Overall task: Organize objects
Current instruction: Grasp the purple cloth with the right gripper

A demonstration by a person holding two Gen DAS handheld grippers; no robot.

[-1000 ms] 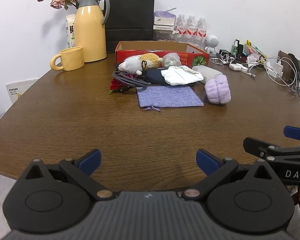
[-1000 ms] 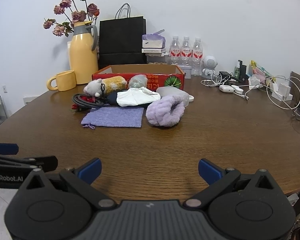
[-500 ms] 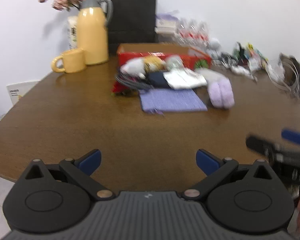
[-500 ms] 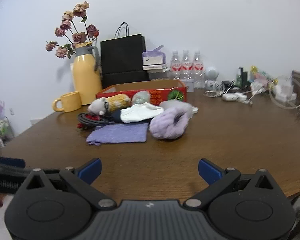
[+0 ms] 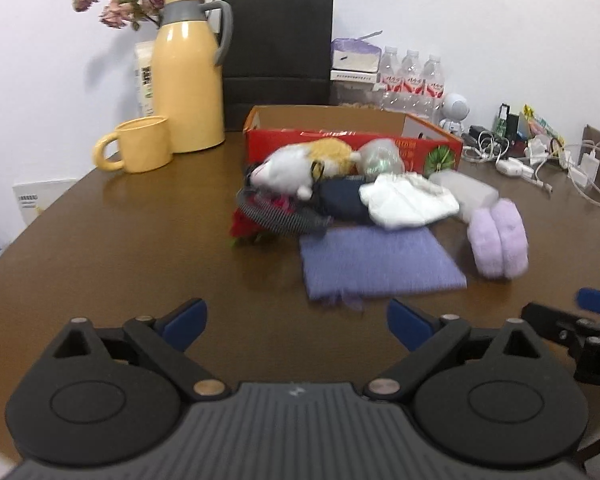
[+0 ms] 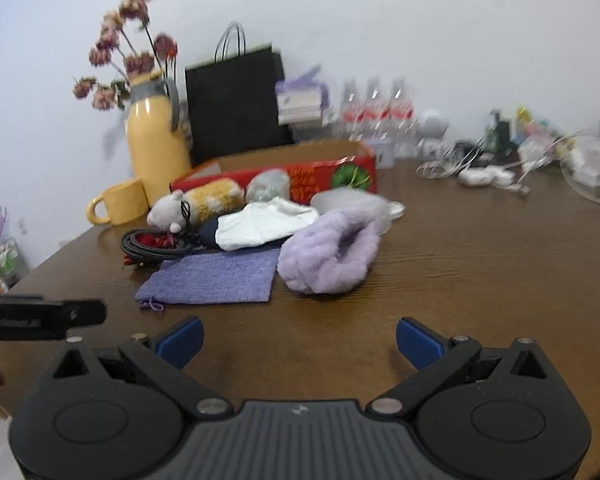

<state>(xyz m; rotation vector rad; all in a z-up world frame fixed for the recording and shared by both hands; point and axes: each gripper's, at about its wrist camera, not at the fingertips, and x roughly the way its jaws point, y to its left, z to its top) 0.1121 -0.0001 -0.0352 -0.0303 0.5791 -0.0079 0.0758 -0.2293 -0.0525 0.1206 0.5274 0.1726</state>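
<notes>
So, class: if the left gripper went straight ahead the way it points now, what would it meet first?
Probably the purple cloth pouch: it lies flat on the table just ahead of the open left gripper, slightly right of centre. Depth is unclear.

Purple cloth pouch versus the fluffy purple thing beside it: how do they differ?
The purple cloth pouch lies flat; the fluffy purple piece is bulky and rounded. The pouch is a woven, darker blue-violet fabric with a drawstring at its near corner; the fluffy piece is pale lilac plush. Both rest on the table in front of the red box, untouched.
</notes>
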